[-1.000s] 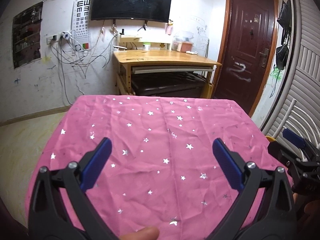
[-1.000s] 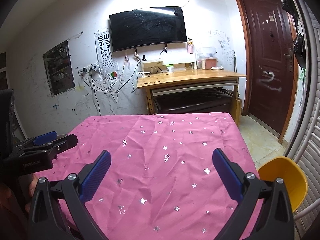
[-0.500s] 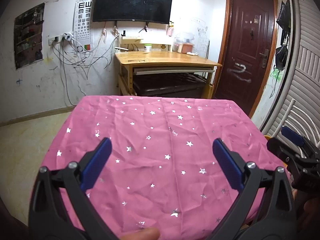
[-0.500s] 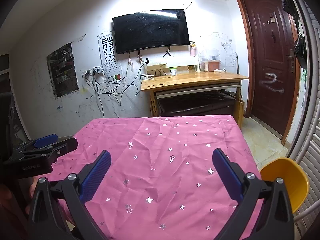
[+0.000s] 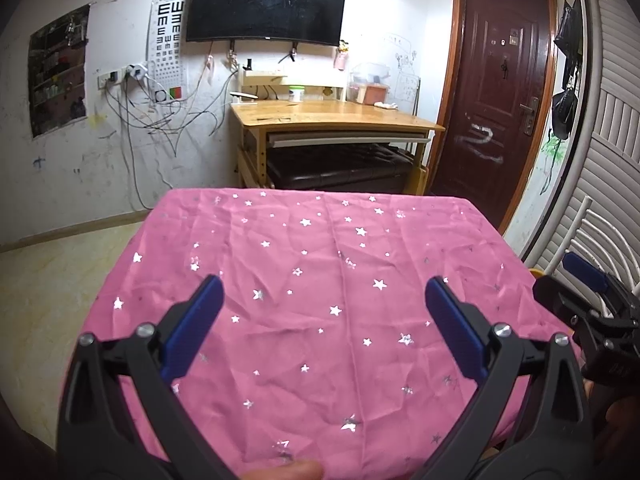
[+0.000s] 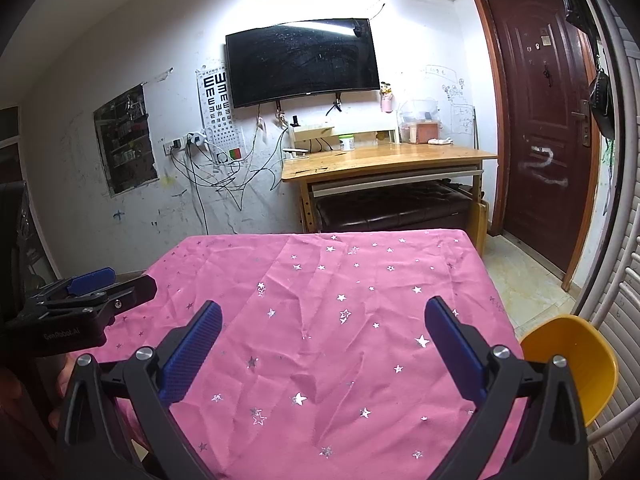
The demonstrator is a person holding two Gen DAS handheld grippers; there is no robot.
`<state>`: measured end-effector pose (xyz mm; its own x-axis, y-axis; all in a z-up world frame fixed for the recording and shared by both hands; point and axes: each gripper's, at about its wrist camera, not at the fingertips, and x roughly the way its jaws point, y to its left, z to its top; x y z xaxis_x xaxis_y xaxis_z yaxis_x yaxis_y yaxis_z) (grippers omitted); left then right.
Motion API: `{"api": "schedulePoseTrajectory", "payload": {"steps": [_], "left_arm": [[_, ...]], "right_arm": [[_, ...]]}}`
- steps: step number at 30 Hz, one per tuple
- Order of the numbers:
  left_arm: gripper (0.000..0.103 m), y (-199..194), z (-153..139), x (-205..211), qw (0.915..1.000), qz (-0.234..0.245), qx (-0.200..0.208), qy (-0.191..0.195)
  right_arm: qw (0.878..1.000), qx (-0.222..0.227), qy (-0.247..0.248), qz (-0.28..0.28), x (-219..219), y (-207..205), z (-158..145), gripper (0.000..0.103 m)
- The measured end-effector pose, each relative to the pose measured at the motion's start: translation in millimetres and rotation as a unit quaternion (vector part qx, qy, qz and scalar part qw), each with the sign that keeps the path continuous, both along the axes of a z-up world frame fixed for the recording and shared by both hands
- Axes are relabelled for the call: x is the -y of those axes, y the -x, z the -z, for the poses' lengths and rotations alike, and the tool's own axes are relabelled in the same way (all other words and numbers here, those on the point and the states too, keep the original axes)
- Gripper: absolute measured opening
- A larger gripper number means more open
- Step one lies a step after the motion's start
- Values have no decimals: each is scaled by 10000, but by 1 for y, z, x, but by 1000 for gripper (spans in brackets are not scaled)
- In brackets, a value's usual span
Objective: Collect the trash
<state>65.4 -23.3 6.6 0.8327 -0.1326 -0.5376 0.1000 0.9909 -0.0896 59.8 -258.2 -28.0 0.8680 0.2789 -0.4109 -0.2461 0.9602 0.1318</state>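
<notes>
1. Left gripper [image 5: 323, 306]: black frame, blue ribbed pads; jaws spread wide, nothing between them; held above the near part of the table.
2. Right gripper [image 6: 323, 330]: same build; jaws likewise spread and empty, above the table's near right part.
3. Table [image 6: 400, 280]: covered by a pink cloth with silver stars, soft and creased, hanging over the edges.
4. Trash: none shows on the cloth in either view, so its place cannot be told; weight, stiffness and where to take hold of it cannot be judged.
5. Yellow bowl [image 6: 572, 364]: smooth, rounded, seemingly plastic; just off the table's near right corner; possibly the receptacle, though that is a guess.
6. Wooden desk [image 5: 336, 120]: far side, under a dark wall screen [image 5: 266, 2].
7. Brown door [image 6: 540, 120]: far right, panelled, chalk-marked.
</notes>
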Motion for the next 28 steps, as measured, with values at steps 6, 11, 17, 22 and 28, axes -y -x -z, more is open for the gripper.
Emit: {"api": "schedulePoseTrajectory", "payload": {"steps": [6, 11, 17, 22, 28], "left_arm": [[96, 1, 0, -1, 10000, -13, -5, -1], [96, 2, 1, -2, 10000, -29, 4, -5], [96, 6, 5, -4, 9999, -72, 50, 64], [96, 3, 7, -5, 9999, -69, -37, 73], [96, 1, 8, -7, 9999, -72, -85, 98]], "right_arm": [[10000, -17, 11, -6, -1, 1, 0, 95], [10000, -27, 3, -12, -3, 1, 2, 95], [10000, -26, -4, -8, -3, 1, 2, 95], [10000, -33, 12, -15, -4, 1, 2, 95], [10000, -34, 5, -17, -4, 2, 3, 95]]}}
